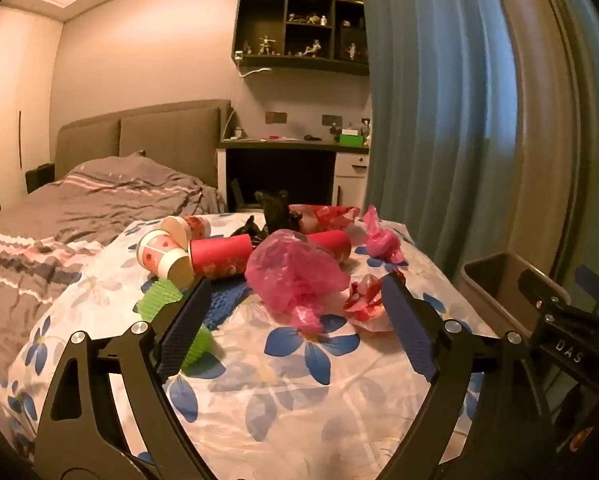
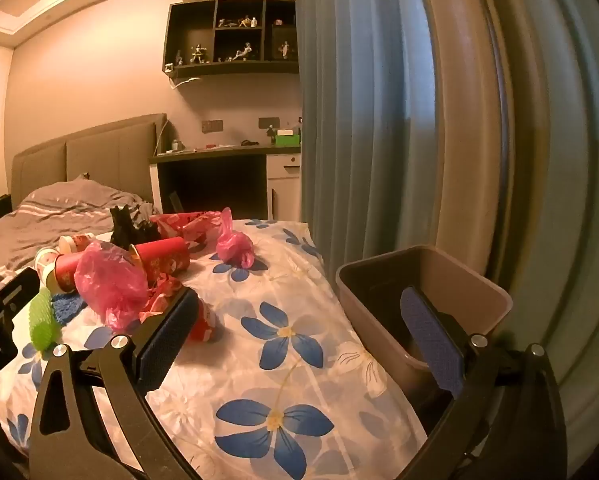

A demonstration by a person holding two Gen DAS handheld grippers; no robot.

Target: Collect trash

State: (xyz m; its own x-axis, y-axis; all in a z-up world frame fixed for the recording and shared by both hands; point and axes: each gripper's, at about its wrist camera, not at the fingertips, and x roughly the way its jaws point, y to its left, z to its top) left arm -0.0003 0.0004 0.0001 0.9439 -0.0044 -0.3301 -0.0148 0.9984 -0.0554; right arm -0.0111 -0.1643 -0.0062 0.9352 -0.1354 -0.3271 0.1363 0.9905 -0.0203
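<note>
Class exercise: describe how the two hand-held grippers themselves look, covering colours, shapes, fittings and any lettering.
Both the left gripper and right gripper have matte black, angular arms with triangular cut-outs, silver round screw heads, and flat fingers faced with textured dark-blue pads. One body bears white letters "DAS". No cables or sleeves show.

- The left gripper (image 1: 295, 320) is held low, its blue-padded fingers (image 1: 183, 332) spread wide with nothing clasped between them.
- The right gripper (image 2: 299, 336) is likewise held with fingers (image 2: 431, 340) spread wide apart and nothing gripped.
</note>
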